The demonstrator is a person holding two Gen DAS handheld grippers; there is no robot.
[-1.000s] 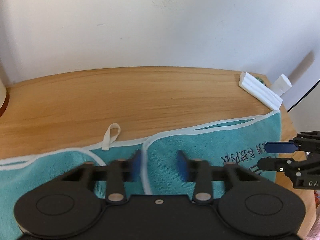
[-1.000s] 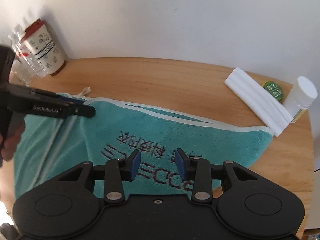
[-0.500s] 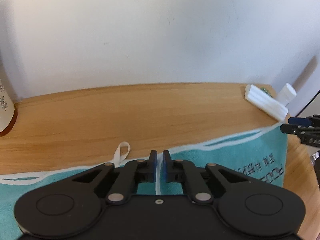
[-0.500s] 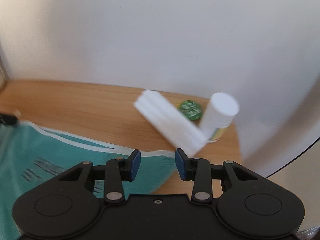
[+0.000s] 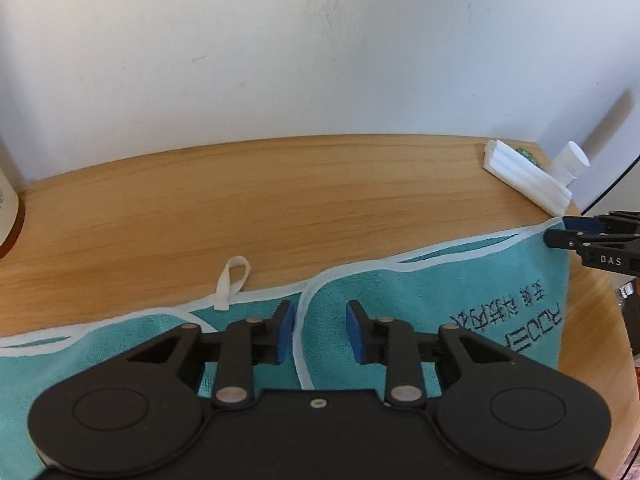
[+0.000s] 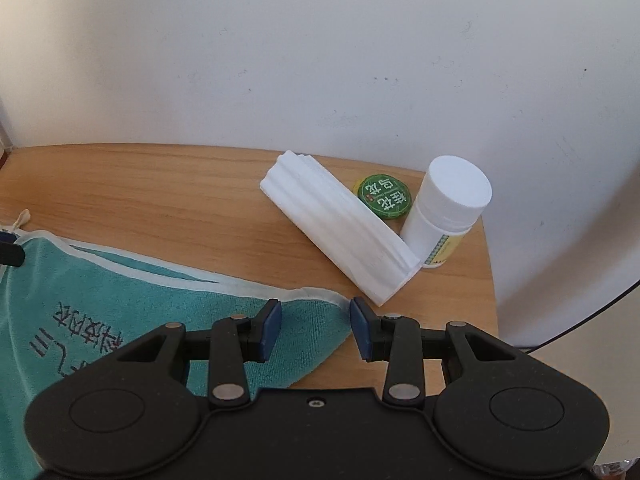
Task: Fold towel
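Now the towel's (image 6: 120, 300) right corner is lying between the parted right gripper (image 6: 316, 330); the left gripper (image 5: 320, 330) is also gaping, lower centre.

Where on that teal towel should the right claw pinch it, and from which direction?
Probably the far right corner of the teal terry towel with white trim. It lies flat on the wooden table, just ahead of the open right gripper. I'd come in low from the near side, sliding one finger under the trimmed edge, keeping clear of the white folded cloth.
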